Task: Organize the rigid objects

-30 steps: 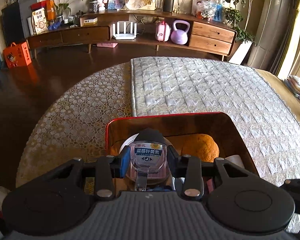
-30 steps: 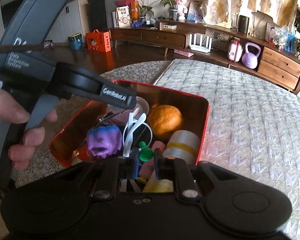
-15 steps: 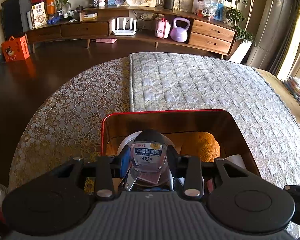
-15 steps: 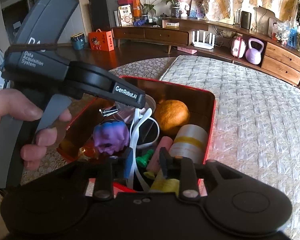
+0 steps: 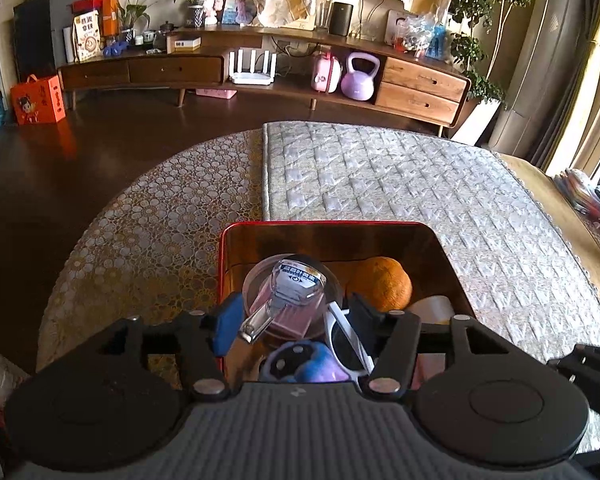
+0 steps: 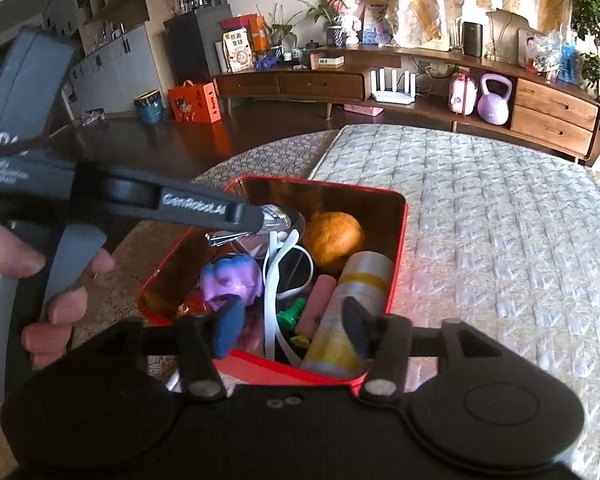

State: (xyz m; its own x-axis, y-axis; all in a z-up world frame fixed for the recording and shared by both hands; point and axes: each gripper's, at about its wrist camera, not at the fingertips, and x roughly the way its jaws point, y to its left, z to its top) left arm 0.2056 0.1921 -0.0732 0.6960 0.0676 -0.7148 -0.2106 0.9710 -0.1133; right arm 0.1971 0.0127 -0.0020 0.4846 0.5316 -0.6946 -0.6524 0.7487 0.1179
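Left gripper (image 5: pixel 292 316): jaws are opening above the red tin (image 5: pixel 328 225); a small clear bottle with a blue label (image 5: pixel 298 280) is lying between them, no pad pressing on it, nothing held.
Right gripper (image 6: pixel 290 322): jaws are opening over the near end of the same tin; the pads are standing clear of the contents below, nothing gripped.
Hand (image 6: pixel 40 280): a person's fingers are wrapping the left gripper's grey handle, seen in the right wrist view.
Tin contents: an orange (image 6: pixel 332 238), white-framed sunglasses (image 6: pixel 286 264), a purple toy figure (image 6: pixel 230 280), a white and yellow canister (image 6: pixel 356 304), a pink stick (image 6: pixel 318 304), a green piece (image 6: pixel 290 314) and nail clippers (image 5: pixel 256 322) are lying packed together, all inside the walls.
Setting: the tin is resting on a table where a circle-patterned cloth (image 5: pixel 148 240) is meeting a quilted one (image 5: pixel 380 184).
Step in hand (judgement): both grippers appear to be letting go over the tin.
Doing it well (judgement): keep opening until the pads are clear on both sides, then lift straight out, avoiding the sunglasses' arms and the bottle so nothing is getting dragged over the rim.
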